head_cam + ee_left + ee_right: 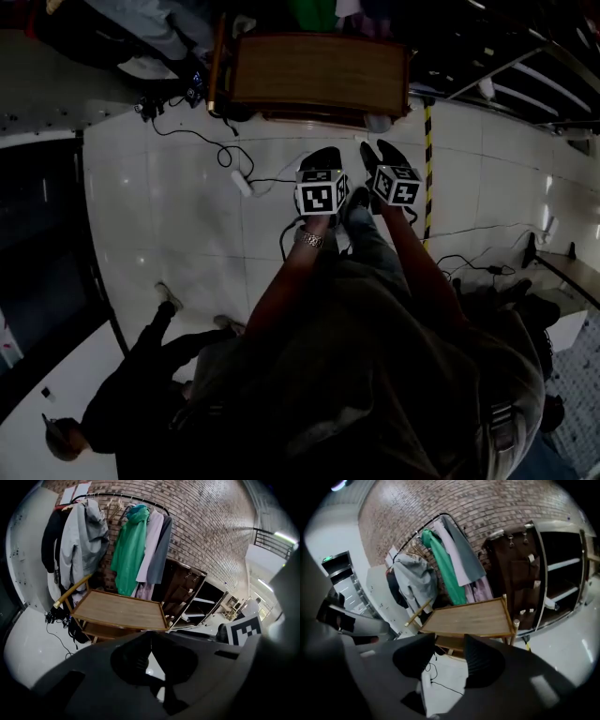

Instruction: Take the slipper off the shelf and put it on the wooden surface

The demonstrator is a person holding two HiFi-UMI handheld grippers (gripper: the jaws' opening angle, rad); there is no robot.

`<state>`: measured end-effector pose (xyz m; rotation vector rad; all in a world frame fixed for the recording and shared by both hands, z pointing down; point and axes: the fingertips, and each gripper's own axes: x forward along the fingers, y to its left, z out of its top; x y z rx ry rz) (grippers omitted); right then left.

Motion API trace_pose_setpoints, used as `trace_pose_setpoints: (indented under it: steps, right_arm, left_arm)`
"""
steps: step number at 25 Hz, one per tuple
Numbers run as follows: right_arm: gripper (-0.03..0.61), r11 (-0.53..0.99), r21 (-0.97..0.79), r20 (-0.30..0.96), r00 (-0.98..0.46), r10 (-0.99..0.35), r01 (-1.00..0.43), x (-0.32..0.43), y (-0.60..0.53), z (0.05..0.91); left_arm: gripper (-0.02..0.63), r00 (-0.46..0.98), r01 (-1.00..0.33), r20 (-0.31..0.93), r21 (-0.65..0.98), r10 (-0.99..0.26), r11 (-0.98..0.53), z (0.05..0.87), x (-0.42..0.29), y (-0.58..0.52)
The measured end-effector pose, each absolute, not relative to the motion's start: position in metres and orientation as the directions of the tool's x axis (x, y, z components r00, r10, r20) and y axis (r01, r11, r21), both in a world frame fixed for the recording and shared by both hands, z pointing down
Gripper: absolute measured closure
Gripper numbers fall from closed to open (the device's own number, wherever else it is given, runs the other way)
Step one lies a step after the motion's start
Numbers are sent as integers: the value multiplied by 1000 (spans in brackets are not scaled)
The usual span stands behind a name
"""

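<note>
left hand-held gripper (151, 634) jaws together, right hand-held gripper (449, 640) jaws apart, empty

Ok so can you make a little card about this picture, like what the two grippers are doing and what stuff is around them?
left gripper: jaws together, holding nothing
right gripper: jaws apart, nothing between them
wooden surface: top of a cart, bare, ahead of both grippers
slipper: cannot make one out for sure
clothes rail: behind the cart, with a green top and a grey jacket
brick wall: behind the rail
shelf unit: dark brown, beside the cart
floor: white tiles
</note>
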<state>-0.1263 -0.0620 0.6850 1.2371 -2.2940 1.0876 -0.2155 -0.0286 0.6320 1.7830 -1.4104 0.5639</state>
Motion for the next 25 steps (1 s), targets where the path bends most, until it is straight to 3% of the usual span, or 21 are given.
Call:
trace_pose_setpoints:
  steps: [8, 14, 25]
  right_arm:
    - [500, 395, -364, 616, -536, -577, -844, -163, 15, 611]
    - [517, 337, -395, 607, -518, -602, -855, -191, 87, 586]
    - [523, 443, -372, 592, -576, -564, -816, -217, 148, 546]
  left_arm:
    - [611, 315, -946, 714, 292, -625, -142, 598, -237, 43]
    - [610, 327, -945, 707, 255, -627, -205, 584, -267, 99]
    - [610, 311, -950, 668, 226, -676, -213, 555, -265, 149]
